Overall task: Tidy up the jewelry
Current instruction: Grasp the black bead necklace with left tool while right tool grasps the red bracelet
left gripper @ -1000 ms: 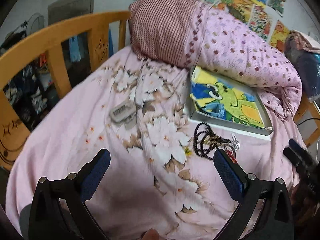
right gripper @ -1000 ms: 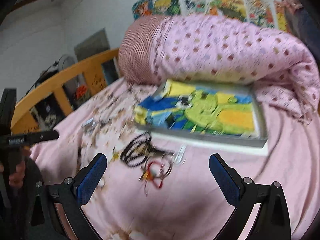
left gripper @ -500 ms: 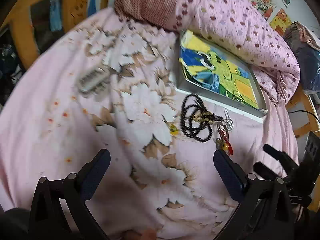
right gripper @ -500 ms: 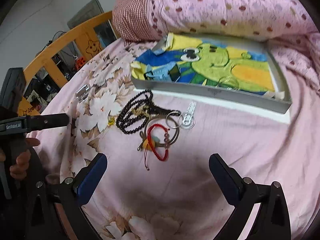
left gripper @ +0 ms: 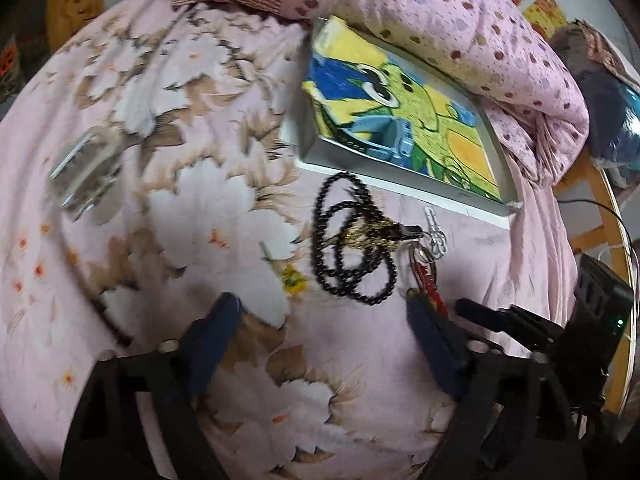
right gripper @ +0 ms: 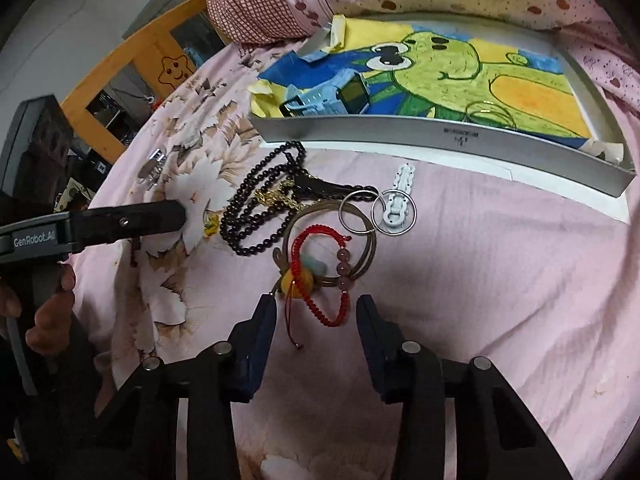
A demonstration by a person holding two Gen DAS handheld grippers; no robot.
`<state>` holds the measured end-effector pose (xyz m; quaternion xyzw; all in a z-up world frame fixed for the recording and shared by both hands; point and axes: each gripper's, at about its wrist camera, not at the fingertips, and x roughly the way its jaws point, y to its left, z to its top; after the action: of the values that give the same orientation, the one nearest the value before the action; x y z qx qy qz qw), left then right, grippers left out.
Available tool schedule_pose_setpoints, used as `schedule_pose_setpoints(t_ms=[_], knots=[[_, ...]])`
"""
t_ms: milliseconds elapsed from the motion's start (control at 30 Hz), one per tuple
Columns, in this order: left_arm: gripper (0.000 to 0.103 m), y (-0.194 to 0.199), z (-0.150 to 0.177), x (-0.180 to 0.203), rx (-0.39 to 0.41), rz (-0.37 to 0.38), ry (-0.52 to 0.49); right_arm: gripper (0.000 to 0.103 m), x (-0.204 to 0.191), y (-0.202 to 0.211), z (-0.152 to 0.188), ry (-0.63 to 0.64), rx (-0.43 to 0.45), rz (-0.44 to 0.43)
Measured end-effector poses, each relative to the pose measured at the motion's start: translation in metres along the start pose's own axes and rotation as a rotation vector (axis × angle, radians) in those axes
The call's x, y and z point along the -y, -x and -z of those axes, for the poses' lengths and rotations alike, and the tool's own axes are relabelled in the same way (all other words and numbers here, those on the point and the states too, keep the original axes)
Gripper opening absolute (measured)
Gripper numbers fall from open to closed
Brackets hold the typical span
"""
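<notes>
Right wrist view: the right gripper is seen low at centre frame, its blue-padded fingers partly closed, a narrow gap left between them. Nothing is gripped. The red cord bracelet lies on the pink bedsheet with its lower loop and tail reaching into that gap; contact with the pads cannot be told. Just above, a brown bangle with pink beads, two metal rings and a white clasp are clustered. A black bead necklace is coiled to their left. The grey tray, lined with a frog drawing, is set across the upper frame. A silver hair clip lies apart at left centre.

Left wrist view: the left gripper is held wide open at lower frame, empty, over the sheet. The necklace is seen at centre, just above its right finger. The tray sits upper right.
</notes>
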<state>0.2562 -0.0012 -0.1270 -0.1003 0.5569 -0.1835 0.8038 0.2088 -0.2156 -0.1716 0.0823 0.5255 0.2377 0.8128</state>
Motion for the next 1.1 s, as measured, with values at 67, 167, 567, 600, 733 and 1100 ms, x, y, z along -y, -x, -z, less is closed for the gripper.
schedule_pose_setpoints(t_ms=[67, 167, 567, 600, 733, 1100], knots=[[0.063, -0.007, -0.006, 0.004, -0.007, 0.015, -0.027, 0.035, 0.000, -0.002, 0.000, -0.002, -0.004, 0.005], [0.053, -0.016, -0.012, 0.009, -0.012, 0.016, -0.063, 0.027, 0.003, -0.006, 0.000, -0.014, -0.017, 0.007], [0.017, -0.057, -0.019, 0.008, -0.096, -0.078, -0.111, 0.006, 0.009, -0.004, -0.002, -0.051, 0.001, -0.015], [0.014, -0.057, -0.019, 0.008, -0.095, -0.081, -0.110, 0.006, 0.007, -0.002, -0.002, -0.045, 0.009, -0.016], [0.009, -0.054, -0.017, 0.008, -0.087, -0.104, -0.106, 0.006, 0.002, 0.005, -0.003, -0.016, 0.044, -0.015], [0.003, -0.015, 0.003, 0.038, 0.055, -0.145, -0.225, 0.006, -0.002, 0.016, -0.007, 0.014, 0.114, 0.004]])
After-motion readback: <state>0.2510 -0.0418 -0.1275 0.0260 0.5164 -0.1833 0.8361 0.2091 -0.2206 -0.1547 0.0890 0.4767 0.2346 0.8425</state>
